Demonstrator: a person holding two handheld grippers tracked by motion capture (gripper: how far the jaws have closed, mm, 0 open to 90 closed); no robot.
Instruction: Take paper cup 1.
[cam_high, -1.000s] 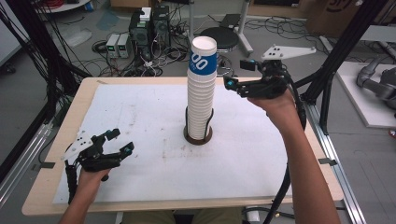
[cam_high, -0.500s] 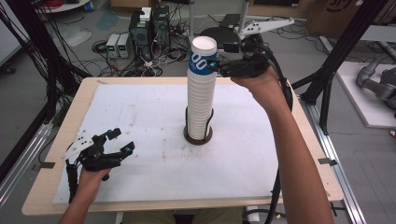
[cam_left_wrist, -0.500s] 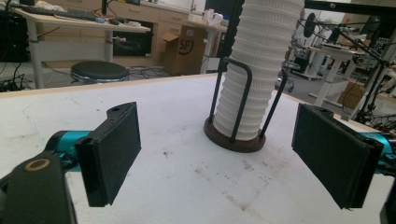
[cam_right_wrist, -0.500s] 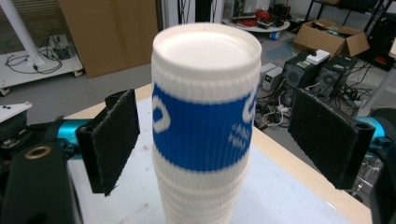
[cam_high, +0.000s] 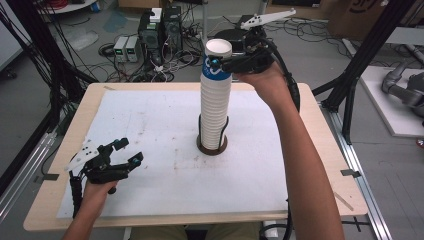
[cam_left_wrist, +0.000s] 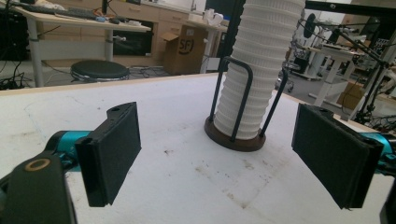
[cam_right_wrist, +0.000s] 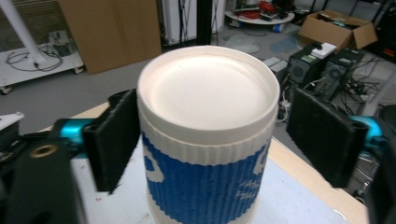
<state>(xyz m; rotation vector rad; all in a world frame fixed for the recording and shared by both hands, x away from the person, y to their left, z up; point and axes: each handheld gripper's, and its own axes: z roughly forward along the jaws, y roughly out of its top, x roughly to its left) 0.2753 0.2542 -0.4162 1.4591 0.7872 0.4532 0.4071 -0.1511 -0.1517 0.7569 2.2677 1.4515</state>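
While our left gripper (cam_high: 122, 155) rests low over the near left corner of the table (cam_high: 310, 150), well apart from everything, its jaws stand spread wide with nothing between them. From its own camera we look between the two black pads (cam_left_wrist: 112, 149) toward the tall stack of cups (cam_left_wrist: 254, 74), which stands upright in a dark round holder (cam_left_wrist: 233, 137) with thin wire uprights, near the middle of the white sheet (cam_high: 150, 125). So on that side we judge no work has begun; the hand simply waits.

Moving to the middle, the stack rises high above the holder, and all its cups seem nested and seated. The top cup (cam_high: 216, 67), white with a blue band, sits upside down on the pile with its base facing up, and we see no gap that says it has lifted off.

On the right, our right gripper (cam_high: 220, 62) is raised to the top of the stack and reaches in from the far right side. In the right gripper view the jaws are spread on either side of the top cup (cam_right_wrist: 205, 154): the left pad (cam_right_wrist: 114, 140) looks to be touching or just beside the cup wall, while the right pad (cam_right_wrist: 322, 140) stands apart from it. We judge the reach is done and the grip is not: the jaws have yet to close, and lifting the cup off the stack is all still ahead.
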